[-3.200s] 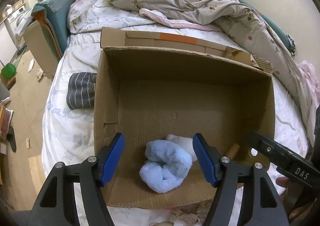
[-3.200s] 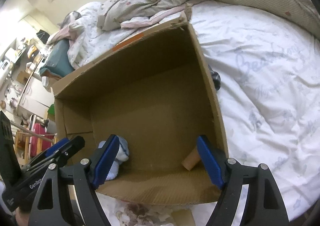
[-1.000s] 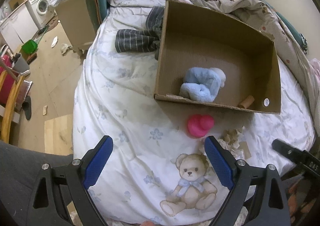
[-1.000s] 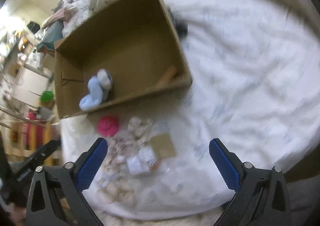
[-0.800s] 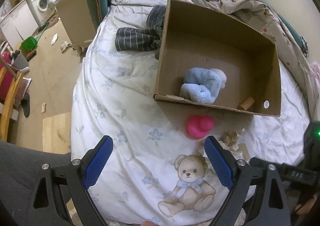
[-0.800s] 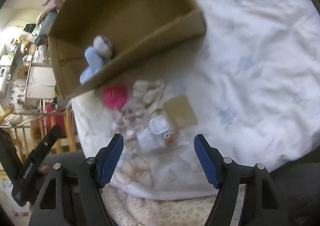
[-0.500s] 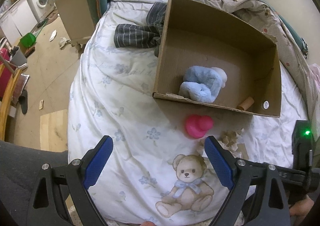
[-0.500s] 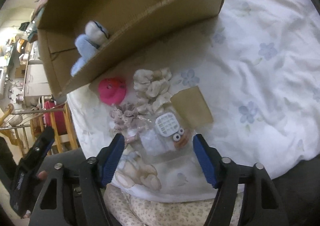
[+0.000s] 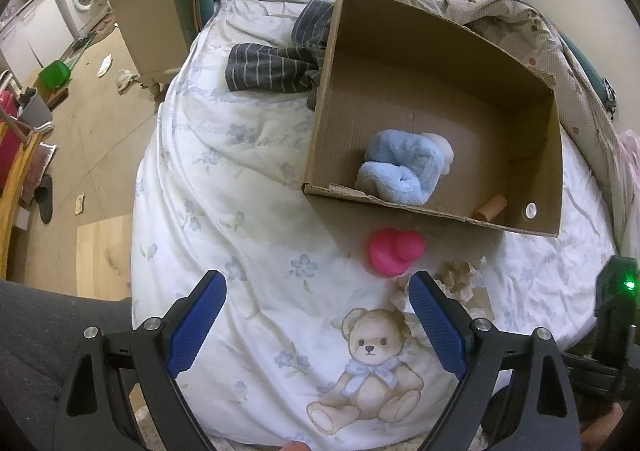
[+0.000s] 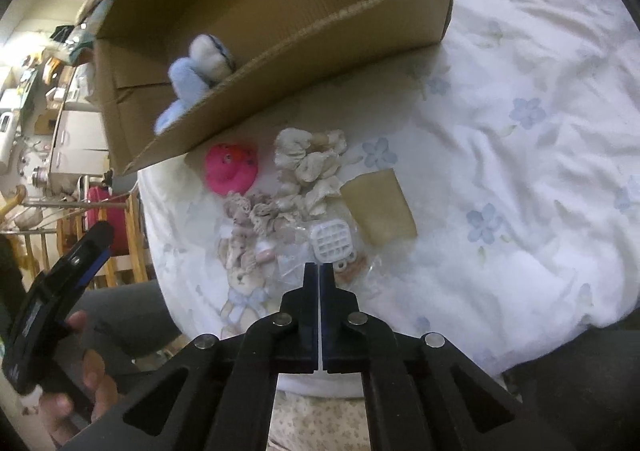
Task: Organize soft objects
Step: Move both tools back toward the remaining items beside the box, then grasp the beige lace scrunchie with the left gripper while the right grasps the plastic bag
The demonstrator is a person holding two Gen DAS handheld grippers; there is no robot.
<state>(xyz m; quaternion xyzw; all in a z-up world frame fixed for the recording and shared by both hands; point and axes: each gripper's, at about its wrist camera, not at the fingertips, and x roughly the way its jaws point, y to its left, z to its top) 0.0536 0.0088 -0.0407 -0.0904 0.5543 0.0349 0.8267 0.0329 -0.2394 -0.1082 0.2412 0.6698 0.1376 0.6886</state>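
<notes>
Right gripper (image 10: 320, 271) lowered beside the clear plastic packet (image 10: 320, 251), jaws just closed together, packet below the cardboard box (image 10: 280, 63), left gripper (image 9: 316, 315) wide apart, empty.

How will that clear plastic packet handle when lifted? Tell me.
The clear packet looks thin and crinkled, so it will probably sag. The white grid piece inside may slide downward. The right gripper seems shut on glossy film alone, which could slip.

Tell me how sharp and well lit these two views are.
Left wrist view: sharp, evenly lit, fisheye bending the cardboard box. Right wrist view: softer, the box and blue plush slightly blurred, bedsheet washed out bright.
</notes>
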